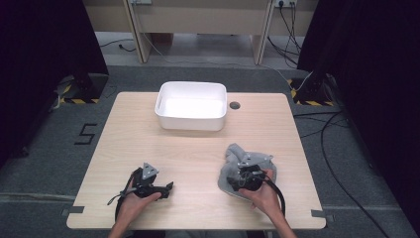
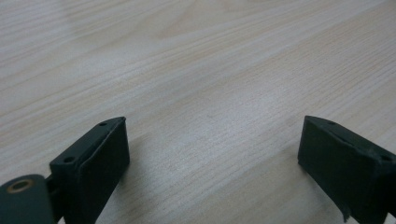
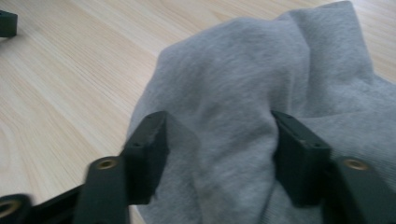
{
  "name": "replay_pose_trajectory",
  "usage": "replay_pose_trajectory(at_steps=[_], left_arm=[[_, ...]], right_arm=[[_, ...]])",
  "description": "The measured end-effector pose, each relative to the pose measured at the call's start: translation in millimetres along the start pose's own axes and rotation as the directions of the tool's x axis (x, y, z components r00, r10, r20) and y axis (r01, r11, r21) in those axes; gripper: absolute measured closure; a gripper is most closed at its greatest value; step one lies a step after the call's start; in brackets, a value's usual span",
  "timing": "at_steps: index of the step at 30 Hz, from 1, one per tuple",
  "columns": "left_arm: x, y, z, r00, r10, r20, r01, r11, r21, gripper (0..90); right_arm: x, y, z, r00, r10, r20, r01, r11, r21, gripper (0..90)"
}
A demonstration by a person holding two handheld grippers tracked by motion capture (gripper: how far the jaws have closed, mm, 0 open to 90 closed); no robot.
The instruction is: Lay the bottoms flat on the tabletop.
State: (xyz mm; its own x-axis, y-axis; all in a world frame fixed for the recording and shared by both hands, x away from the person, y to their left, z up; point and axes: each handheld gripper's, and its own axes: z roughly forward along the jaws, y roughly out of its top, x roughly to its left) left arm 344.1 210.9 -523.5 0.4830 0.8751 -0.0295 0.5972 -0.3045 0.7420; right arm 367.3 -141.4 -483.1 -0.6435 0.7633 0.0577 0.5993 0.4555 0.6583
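A crumpled grey cloth [image 1: 234,150] lies on the right part of the wooden table [image 1: 188,148]. My right gripper [image 1: 242,169] rests on it, held from the near edge. In the right gripper view a thick fold of the cloth [image 3: 261,60] bulges between the two jaws and touches both, so the gripper [image 3: 219,121] is shut on it. My left gripper [image 1: 167,188] sits low at the table's near left, pointing right. In its own view this gripper [image 2: 212,123] stands open over bare wood with nothing between the jaws.
A white rectangular bin [image 1: 190,122] stands at the table's far middle, with nothing seen inside. A small round cable hole [image 1: 235,105] is just right of it. Cables run on the floor to the right of the table.
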Motion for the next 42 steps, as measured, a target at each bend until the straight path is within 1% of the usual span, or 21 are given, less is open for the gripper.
replay_pose_trajectory(at_steps=[2,6,10,13,15,18,19,21,23,26,28,29,30,31,33,34,35,37,39,41,42], left_arm=[[0.0,0.0,0.0,1.0000,0.000,0.000,0.000,1.0000,0.000,8.0],[0.0,0.0,0.0,1.0000,0.000,0.000,0.000,1.0000,0.000,8.0],[-0.1,0.0,0.0,1.0000,-0.001,0.000,0.001,1.0000,-0.001,8.0],[0.1,0.0,0.0,1.0000,0.001,0.000,-0.001,1.0000,0.000,8.0],[0.1,0.0,0.0,1.0000,0.001,0.000,-0.001,1.0000,0.000,8.0],[-1.1,0.2,-0.3,1.0000,-0.002,0.001,0.002,1.0000,-0.007,9.0],[-2.1,0.4,-0.9,1.0000,0.000,0.005,0.000,0.9999,-0.011,13.2],[-6.8,2.5,-1.4,0.9998,0.005,0.021,-0.005,1.0000,-0.003,15.5],[-14.0,5.9,-2.4,0.9990,0.013,0.043,-0.012,0.9997,-0.024,16.9],[-29.4,13.8,-5.1,0.9961,0.042,0.078,-0.037,0.9976,-0.058,18.0],[-38.5,18.9,-6.3,0.9934,0.063,0.096,-0.056,0.9956,-0.075,18.5],[-44.0,22.1,-6.6,0.9919,0.080,0.099,-0.071,0.9937,-0.086,19.0],[-44.0,22.1,-6.6,0.9919,0.080,0.099,-0.071,0.9937,-0.086,19.4],[-55.1,27.7,-4.7,0.9869,0.108,0.120,-0.097,0.9910,-0.092,19.6],[-64.2,32.1,-2.4,0.9828,0.131,0.130,-0.119,0.9881,-0.098,19.8],[-67.7,33.6,-1.7,0.9813,0.138,0.134,-0.125,0.9871,-0.101,20.0],[-71.0,34.6,-1.4,0.9800,0.139,0.142,-0.125,0.9867,-0.104,20.2],[-75.7,35.9,-2.8,0.9769,0.139,0.162,-0.122,0.9861,-0.113,20.6],[-78.8,37.1,-6.5,0.9717,0.128,0.199,-0.105,0.9868,-0.123,21.2],[-81.3,37.9,-9.3,0.9704,0.131,0.203,-0.105,0.9853,-0.135,22.6],[-85.6,39.6,-14.3,0.9667,0.145,0.211,-0.115,0.9823,-0.148,23.3]], right_arm=[[5.0,5.3,0.0,0.9999,0.004,-0.012,-0.005,1.000,-0.005,36.0],[0.8,9.7,-16.4,0.9970,0.041,-0.066,-0.046,0.996,-0.072,37.8],[-13.2,11.2,-41.7,0.9971,0.053,-0.054,-0.060,0.987,-0.151,38.3],[-23.3,10.7,-55.2,0.9972,0.062,-0.042,-0.068,0.982,-0.178,39.2],[-31.6,8.3,-62.8,0.9974,0.068,-0.025,-0.071,0.979,-0.190,40.4],[-44.1,1.4,-70.5,0.9965,0.078,0.030,-0.071,0.980,-0.184,41.3],[-48.8,-2.5,-72.6,0.9950,0.090,0.044,-0.080,0.980,-0.180,42.1],[-57.1,-9.0,-76.3,0.9928,0.102,0.063,-0.090,0.981,-0.170,43.3],[-65.3,-14.5,-78.1,0.9893,0.123,0.080,-0.108,0.979,-0.170,43.7],[-75.0,-22.7,-79.7,0.9828,0.166,0.082,-0.150,0.974,-0.169,42.1],[-78.7,-27.6,-80.6,0.9807,0.185,0.062,-0.172,0.970,-0.170,41.9],[-79.0,-28.9,-79.8,0.9803,0.189,0.056,-0.178,0.970,-0.165,43.0],[-78.9,-30.5,-78.3,0.9817,0.183,0.052,-0.174,0.973,-0.151,46.9],[-77.6,-32.5,-74.0,0.9866,0.155,0.051,-0.146,0.978,-0.147,51.2],[-71.6,-33.2,-66.7,0.9916,0.114,0.060,-0.107,0.988,-0.113,56.7],[-67.5,-32.6,-62.9,0.9945,0.089,0.055,-0.083,0.991,-0.106,58.9],[-62.1,-31.8,-59.3,0.9959,0.082,0.038,-0.078,0.992,-0.099,59.9],[-48.1,-28.9,-51.0,0.9982,0.060,-0.004,-0.060,0.996,-0.071,58.8],[-31.3,-24.9,-41.0,0.9987,0.033,-0.040,-0.035,0.998,-0.053,51.6],[-26.0,-23.5,-38.1,0.9982,0.022,-0.056,-0.025,0.998,-0.053,48.5],[-15.3,-18.9,-35.2,0.9958,0.007,-0.092,-0.013,0.998,-0.067,45.2]])
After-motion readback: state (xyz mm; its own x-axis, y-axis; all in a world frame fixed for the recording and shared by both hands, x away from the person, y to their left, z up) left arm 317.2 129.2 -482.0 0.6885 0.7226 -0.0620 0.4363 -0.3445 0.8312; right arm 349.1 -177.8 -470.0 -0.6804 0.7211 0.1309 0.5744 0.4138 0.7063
